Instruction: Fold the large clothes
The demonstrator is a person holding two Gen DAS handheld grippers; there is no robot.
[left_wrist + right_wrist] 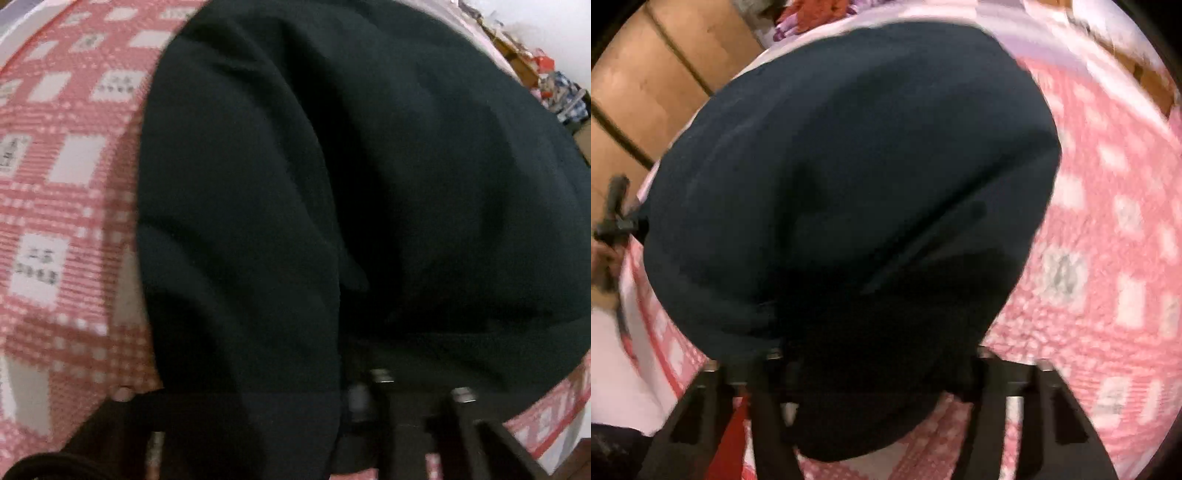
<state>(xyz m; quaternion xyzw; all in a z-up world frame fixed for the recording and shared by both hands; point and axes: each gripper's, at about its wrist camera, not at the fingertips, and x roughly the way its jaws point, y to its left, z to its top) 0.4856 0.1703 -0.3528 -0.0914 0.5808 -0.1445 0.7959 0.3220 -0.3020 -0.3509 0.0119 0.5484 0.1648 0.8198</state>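
A large dark garment (332, 184) lies spread over a red and white checked cloth (62, 177) and fills most of both views. In the left wrist view its near edge drapes over my left gripper (295, 417), hiding the fingertips; the cloth seems pinched there. In the right wrist view the dark garment (849, 184) bunches between the fingers of my right gripper (875, 373), which is shut on its near edge. The left gripper (617, 218) shows at the far left of that view, at the garment's other corner.
The checked cloth (1100, 240) covers a bed or table surface. Wooden furniture panels (646, 92) stand behind on the left. Cluttered shelves and items (554, 85) sit at the far right. A red heap of fabric (820, 14) lies at the back.
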